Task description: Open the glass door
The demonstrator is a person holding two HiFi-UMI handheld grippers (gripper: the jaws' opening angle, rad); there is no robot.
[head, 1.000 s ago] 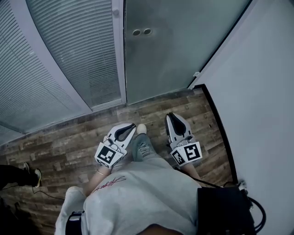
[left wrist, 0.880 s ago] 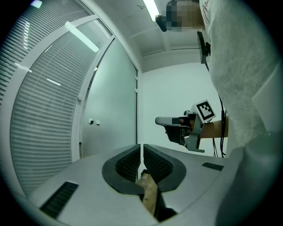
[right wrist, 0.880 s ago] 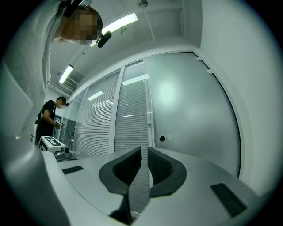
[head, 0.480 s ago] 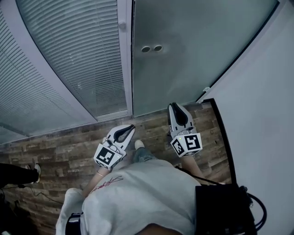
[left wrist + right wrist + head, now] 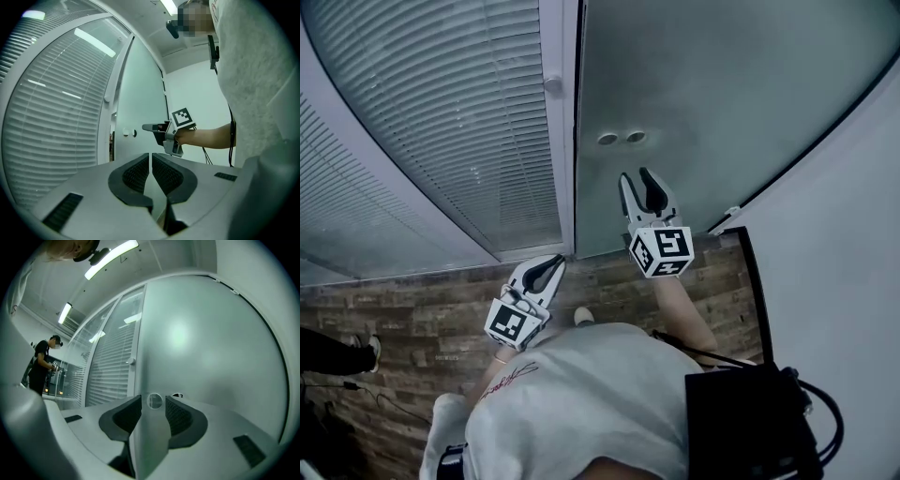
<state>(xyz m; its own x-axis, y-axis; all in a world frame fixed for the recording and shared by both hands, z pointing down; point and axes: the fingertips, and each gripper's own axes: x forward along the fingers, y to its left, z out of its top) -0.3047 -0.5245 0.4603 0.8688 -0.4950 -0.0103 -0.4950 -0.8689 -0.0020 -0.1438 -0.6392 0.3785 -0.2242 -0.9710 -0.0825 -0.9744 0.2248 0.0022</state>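
Reaching stage: right gripper (image 5: pixel 637 176) is held out level toward the frosted glass door (image 5: pixel 712 84), tips near the pane; contact cannot be told. Its jaws are opening, pads apart, nothing pressed between them. In the right gripper view one of the two round fittings (image 5: pixel 154 401) sits dead ahead in the gap, beyond the tips. Left gripper (image 5: pixel 546 269) hangs lower and further back, over the wood floor (image 5: pixel 412 314), jaws closed together on nothing, just a hairline slit between the pads

Door location: straight in front of the person, filling the upper middle of the head view. It looks shut, left edge against the white post (image 5: pixel 555 141). Blinds panel (image 5: pixel 441 112) is left of that post, plain wall (image 5: pixel 853 262) on the right. Both fittings sit side by side near the post-side edge, just above the right gripper's tips

Handling, my read: full glass leaf, so heavy, rigid, no give. Surface is smooth and slick, so pads would slide on bare pane. Hard jaw tips could chip or scratch it, so no knocking. No bar or lever visible on this side. Only graspable hardware is the fittings, small and round, likely a poor pinch. Best bet: take hold at the fittings or press flat near that edge, far from the presumed hinge side, with slow steady force
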